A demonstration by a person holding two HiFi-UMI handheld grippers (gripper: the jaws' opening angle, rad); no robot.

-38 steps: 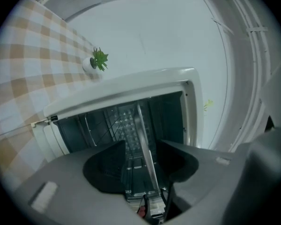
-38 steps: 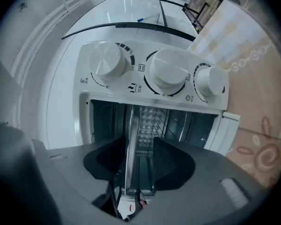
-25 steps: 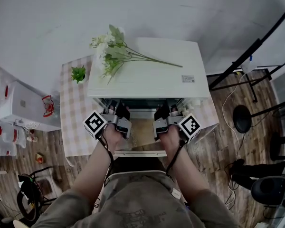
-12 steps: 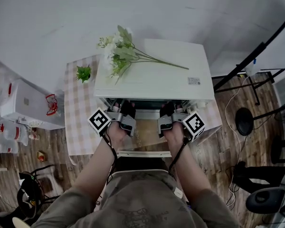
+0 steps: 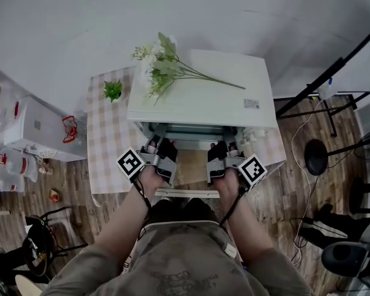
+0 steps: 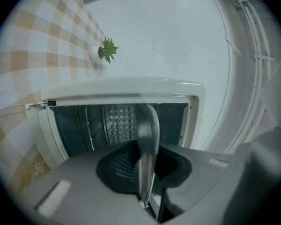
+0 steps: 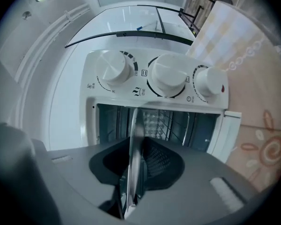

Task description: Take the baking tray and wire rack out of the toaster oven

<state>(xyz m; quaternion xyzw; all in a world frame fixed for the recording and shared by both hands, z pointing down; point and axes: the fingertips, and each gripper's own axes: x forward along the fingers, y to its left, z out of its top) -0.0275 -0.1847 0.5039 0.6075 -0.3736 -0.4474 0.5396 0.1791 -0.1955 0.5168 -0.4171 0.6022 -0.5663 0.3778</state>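
Left gripper view shows the baking tray [image 6: 147, 125] edge-on, partly out of the toaster oven [image 6: 122, 88], its rim pinched by the left gripper [image 6: 145, 170]; the right gripper [image 7: 133, 172] clamps the far rim. Likely stiff, light, slick: hold both rims level.

The person wears a grey-olive printed T-shirt [image 5: 179, 264] with short sleeves. The left hand-held gripper [image 5: 158, 147] and right hand-held gripper [image 5: 221, 149] are grey and black, each with a white cube [image 5: 131, 163] bearing a black square marker, and a black cable [image 5: 142, 197].
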